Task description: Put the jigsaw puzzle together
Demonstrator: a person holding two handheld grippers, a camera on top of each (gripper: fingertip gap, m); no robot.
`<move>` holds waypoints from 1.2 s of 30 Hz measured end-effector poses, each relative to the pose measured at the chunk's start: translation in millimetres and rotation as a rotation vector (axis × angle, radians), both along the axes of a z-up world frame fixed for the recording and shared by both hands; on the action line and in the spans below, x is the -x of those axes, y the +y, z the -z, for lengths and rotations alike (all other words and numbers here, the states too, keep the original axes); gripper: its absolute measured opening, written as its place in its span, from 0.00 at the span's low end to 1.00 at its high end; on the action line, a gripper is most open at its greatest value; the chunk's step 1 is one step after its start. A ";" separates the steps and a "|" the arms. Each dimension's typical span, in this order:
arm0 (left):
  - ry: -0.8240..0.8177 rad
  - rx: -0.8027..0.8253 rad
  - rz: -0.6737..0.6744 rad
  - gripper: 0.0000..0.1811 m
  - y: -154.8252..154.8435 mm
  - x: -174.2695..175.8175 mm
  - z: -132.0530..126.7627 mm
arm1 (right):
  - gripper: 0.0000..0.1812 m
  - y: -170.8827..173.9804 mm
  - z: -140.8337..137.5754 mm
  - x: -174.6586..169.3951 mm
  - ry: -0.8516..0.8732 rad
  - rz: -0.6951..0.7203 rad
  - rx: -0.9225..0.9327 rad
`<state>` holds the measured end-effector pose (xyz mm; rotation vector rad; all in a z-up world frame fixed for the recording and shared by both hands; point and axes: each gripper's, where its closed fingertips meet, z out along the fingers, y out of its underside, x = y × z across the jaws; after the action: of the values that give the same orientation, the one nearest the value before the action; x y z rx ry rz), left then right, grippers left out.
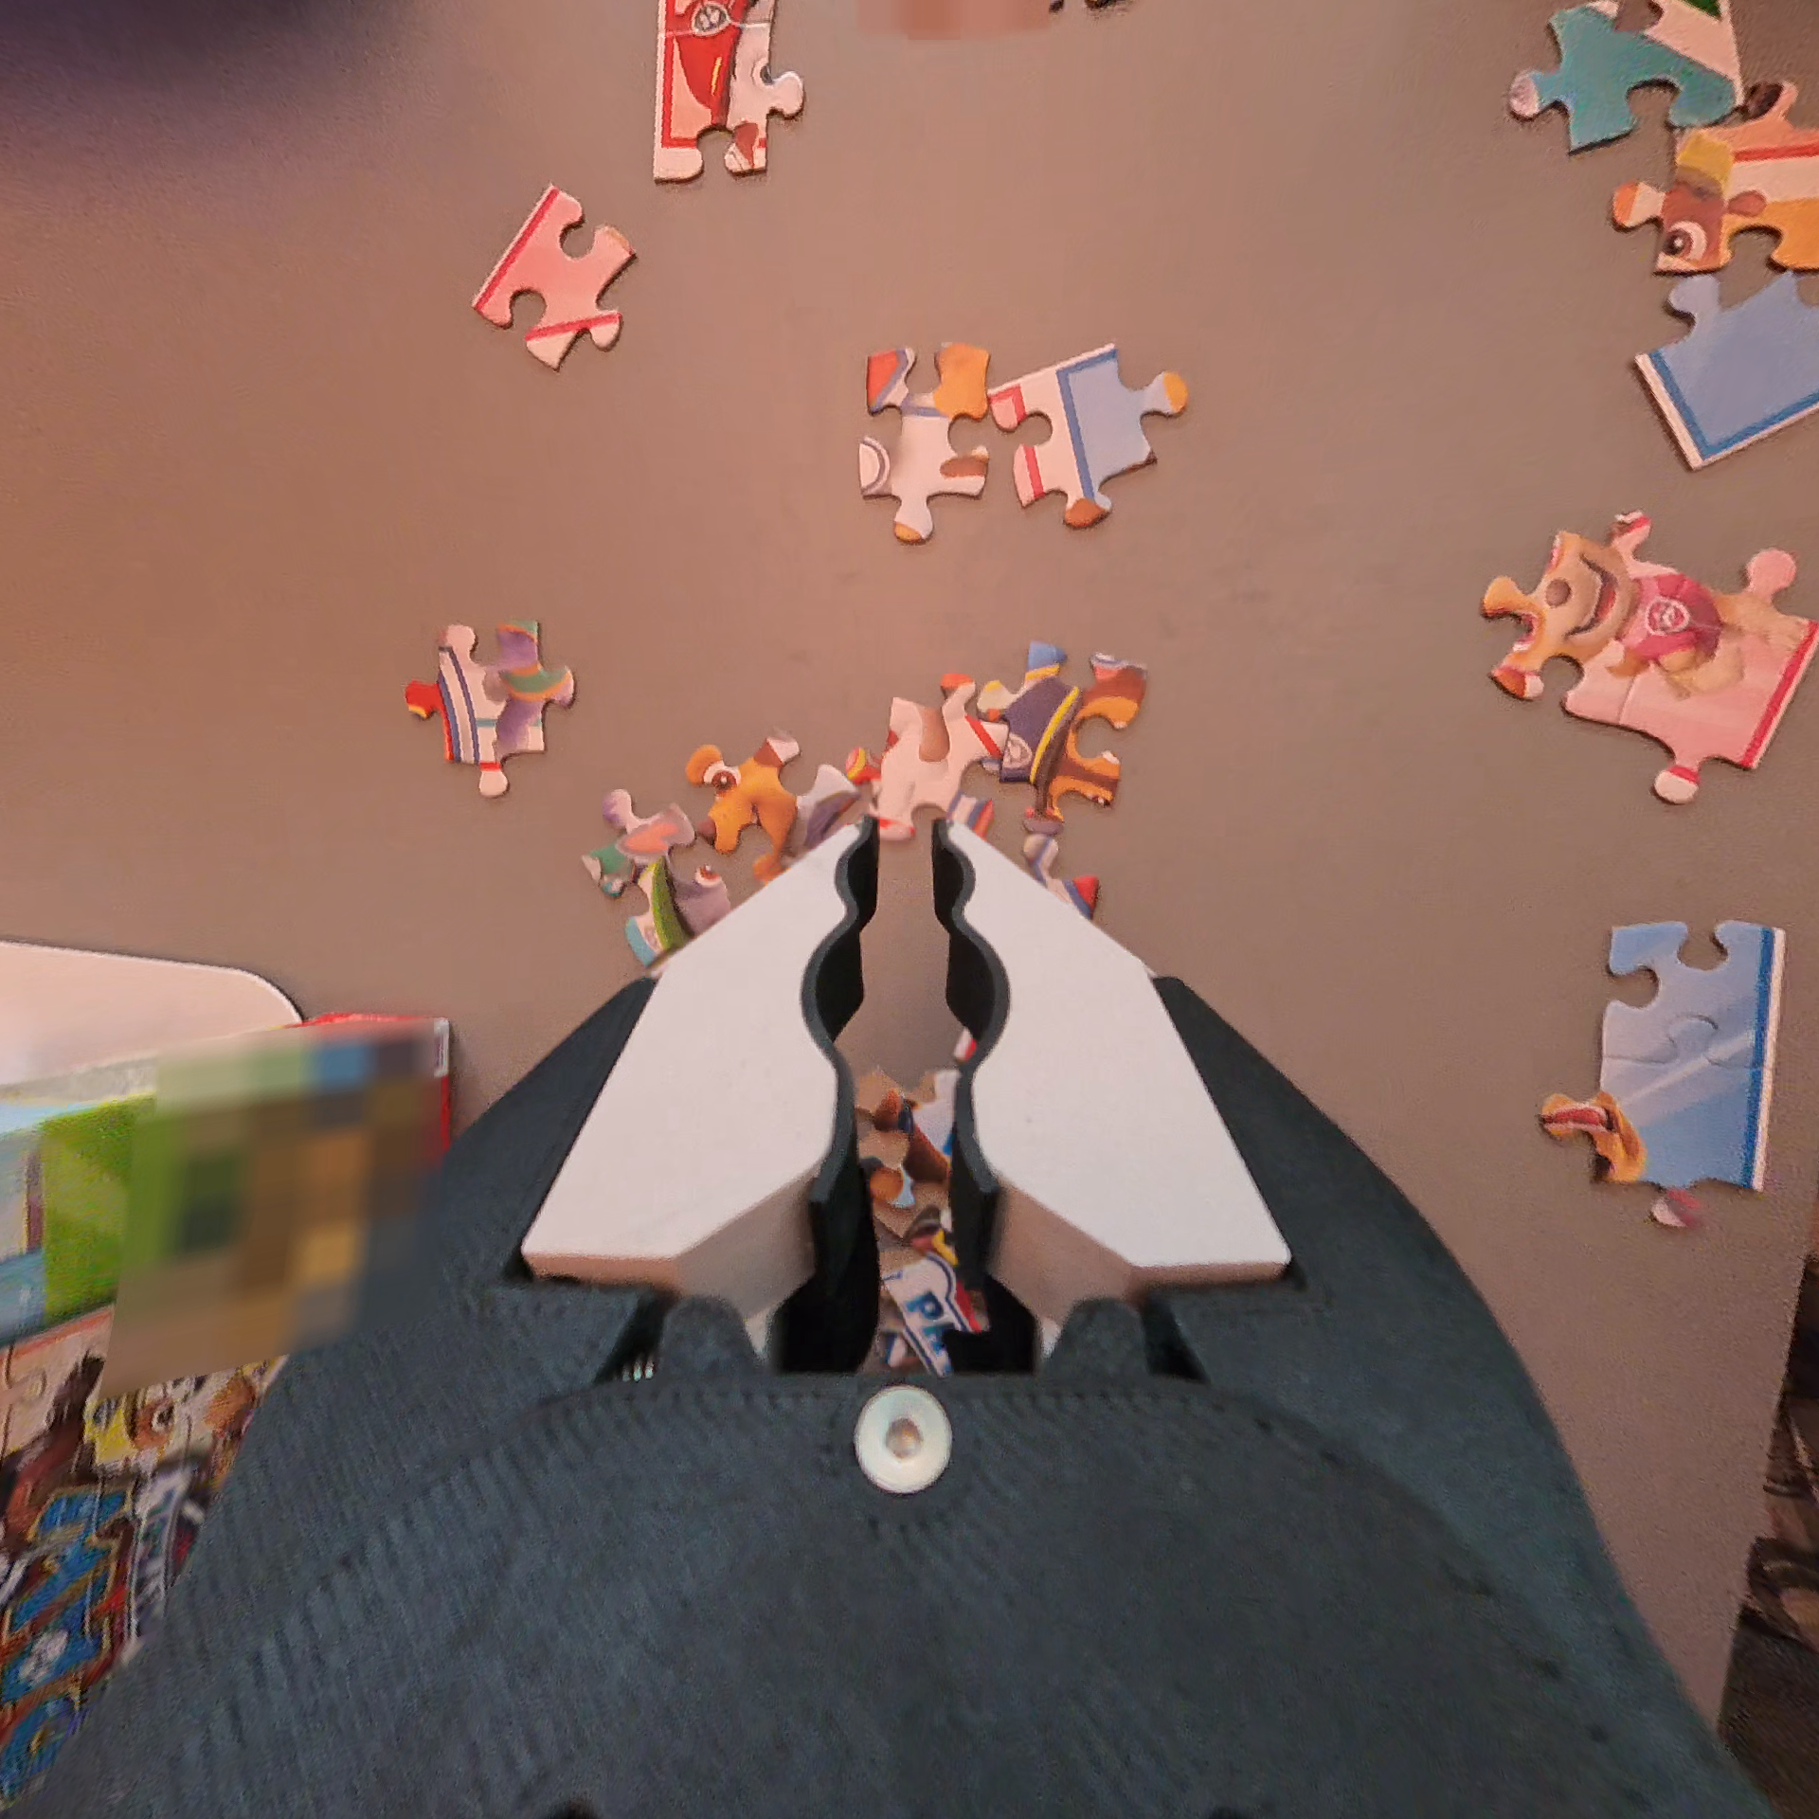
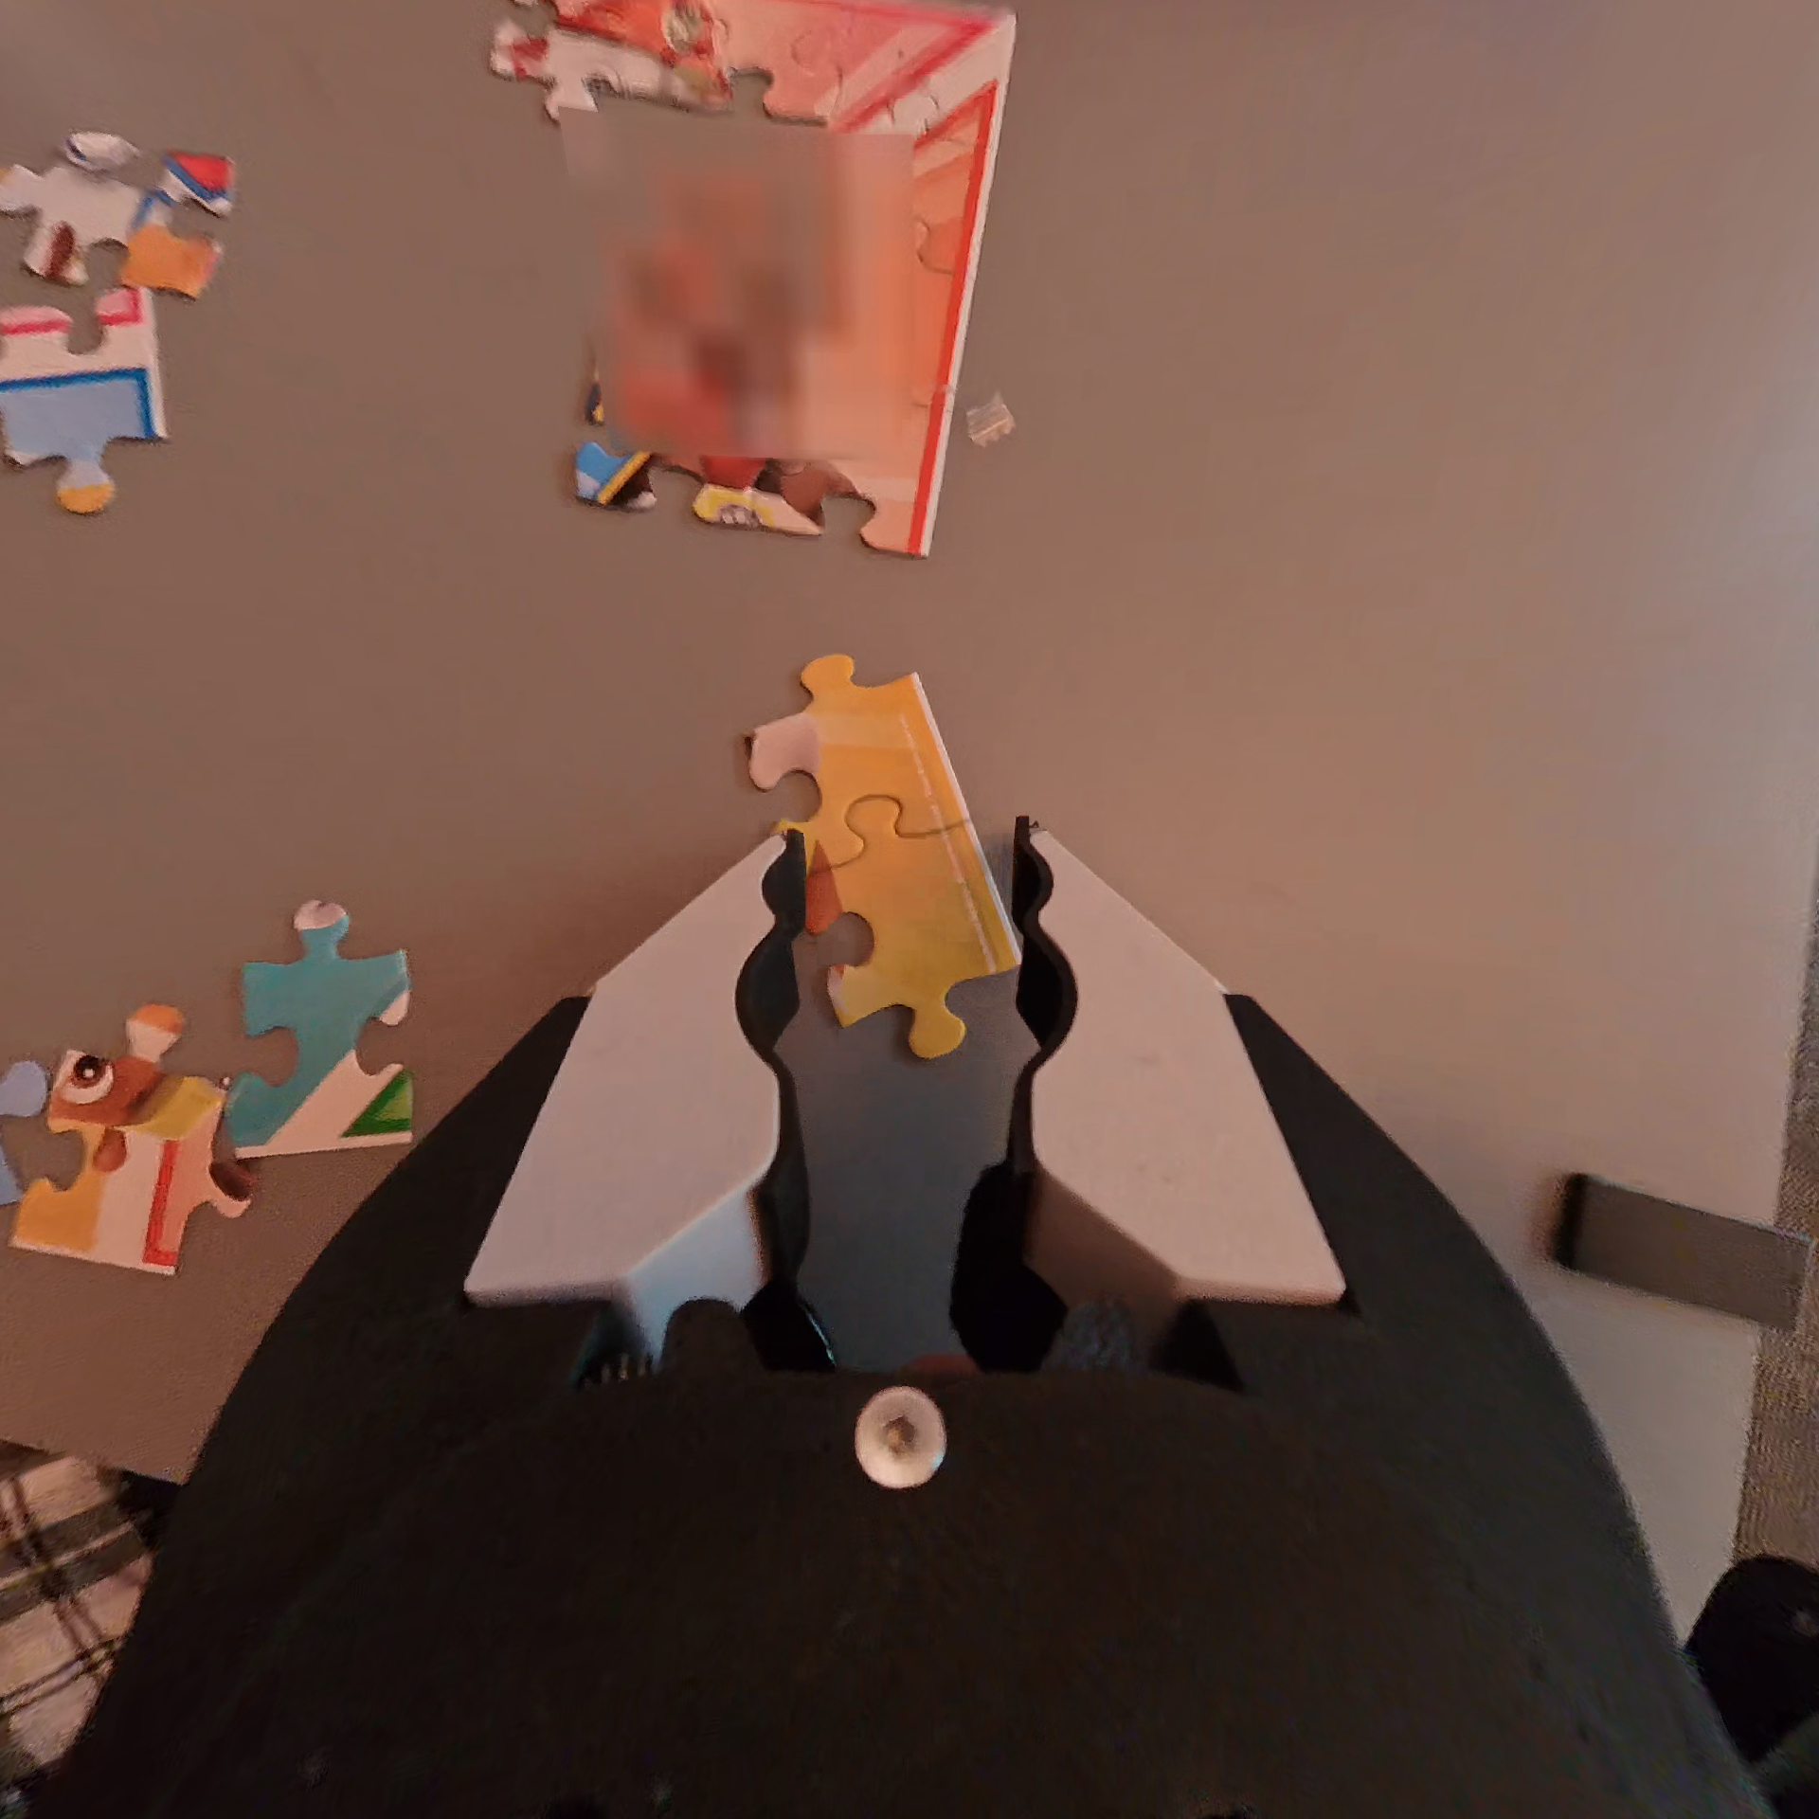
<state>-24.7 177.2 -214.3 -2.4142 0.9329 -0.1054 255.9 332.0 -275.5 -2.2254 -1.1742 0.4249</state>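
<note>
While your left gripper [image 1: 904, 835] hangs above the grey tabletop [image 1: 1329, 610], its white fingers with black wavy pads stand narrowly apart with nothing between them. The tips point at a loose cluster of colourful cardboard jigsaw pieces [image 1: 945, 758], some overlapping; more pieces show through the gap nearer the hinge. Other single pieces and small joined groups lie scattered well apart on the tabletop. A printed cardboard puzzle box [image 1: 89, 1427] sits at the lower left.

Your right gripper [image 2: 904, 829] has its fingers set wide. A yellow-orange joined pair of edge pieces [image 2: 901, 866] lies between the tips, flat on the tabletop; whether the left pad touches it cannot be told. Beyond it lies a larger assembled section with a red border [image 2: 945, 295], partly blurred. A teal piece [image 2: 320, 1034] lies to the left.
</note>
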 end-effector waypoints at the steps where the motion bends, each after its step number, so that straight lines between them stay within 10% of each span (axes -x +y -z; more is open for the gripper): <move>1: 0.000 -0.004 -0.002 0.05 -4.2 1.6 -1.8 | 0.21 -1.0 1.2 -0.4 0.009 -0.002 0.018; 36: -0.146 -0.084 -0.040 0.05 -82.2 5.6 -1.2 | 0.11 -53.1 -0.9 -28.0 -0.036 0.059 0.109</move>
<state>-30.3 95.1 -213.1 -2.3118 0.8067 -0.2208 283.9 278.8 -274.6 -2.3640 -1.1249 0.4361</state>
